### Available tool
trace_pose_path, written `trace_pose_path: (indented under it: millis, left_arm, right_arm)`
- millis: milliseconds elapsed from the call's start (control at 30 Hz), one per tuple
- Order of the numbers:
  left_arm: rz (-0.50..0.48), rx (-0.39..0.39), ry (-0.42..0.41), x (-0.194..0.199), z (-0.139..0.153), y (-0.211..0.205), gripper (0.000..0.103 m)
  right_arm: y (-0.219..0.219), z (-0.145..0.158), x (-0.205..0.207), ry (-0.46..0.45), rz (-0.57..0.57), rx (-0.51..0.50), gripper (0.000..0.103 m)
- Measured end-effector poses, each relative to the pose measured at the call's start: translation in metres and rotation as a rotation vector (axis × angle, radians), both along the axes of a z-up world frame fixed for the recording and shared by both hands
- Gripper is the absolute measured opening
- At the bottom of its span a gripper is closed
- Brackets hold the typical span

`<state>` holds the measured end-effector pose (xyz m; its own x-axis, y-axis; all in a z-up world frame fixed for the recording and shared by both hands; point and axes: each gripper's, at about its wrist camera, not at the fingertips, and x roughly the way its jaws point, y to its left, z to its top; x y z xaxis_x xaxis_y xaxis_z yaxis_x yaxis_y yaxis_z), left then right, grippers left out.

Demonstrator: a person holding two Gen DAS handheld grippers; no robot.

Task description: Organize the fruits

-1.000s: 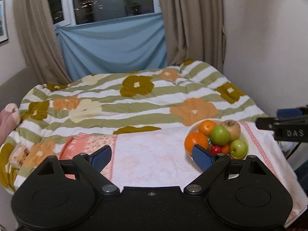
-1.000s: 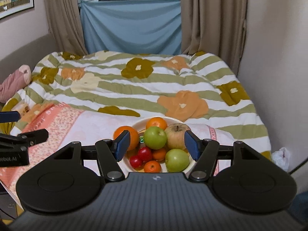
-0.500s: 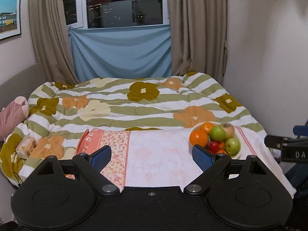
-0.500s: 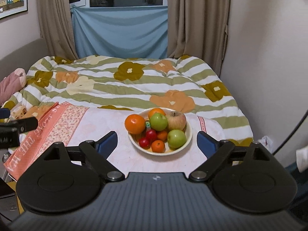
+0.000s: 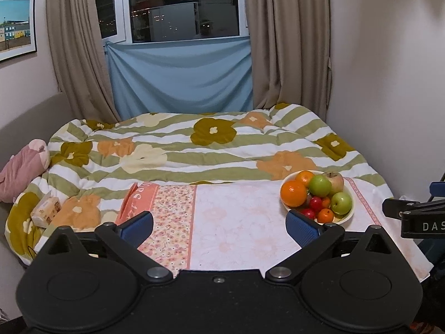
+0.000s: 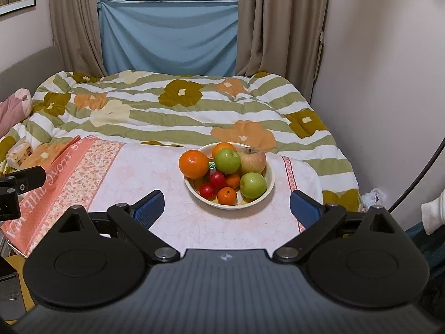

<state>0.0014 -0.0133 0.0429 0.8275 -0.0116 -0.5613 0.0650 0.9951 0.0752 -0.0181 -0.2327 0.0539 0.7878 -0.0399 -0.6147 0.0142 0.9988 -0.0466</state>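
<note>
- Both views are evenly lit by soft indoor light; the dark glass window [image 5: 183,11] contributes only small points of night light.
- Shadows are faint and diffuse; a soft one lies under the cream round fruit bowl [image 6: 268,192].
- No strong glare appears; the glossy large orange [image 6: 193,164] carries a small highlight.
- Focus is sharp at centre with slight softness.
- Fisheye distortion bends the beige fabric curtains [image 5: 289,44] and walls; the top corners are vignetted black.
</note>
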Motion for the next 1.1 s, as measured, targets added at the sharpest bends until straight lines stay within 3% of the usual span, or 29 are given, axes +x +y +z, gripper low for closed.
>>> trace_pose_path:
  millis: [1100]
  left_arm:
    - [0.007, 0.009, -0.009, -0.0037, -0.0023, -0.0022, 0.103]
  right_arm:
    - [-0.0074, -0.005, 0.003, 0.02, -0.013, 0.04, 0.103]
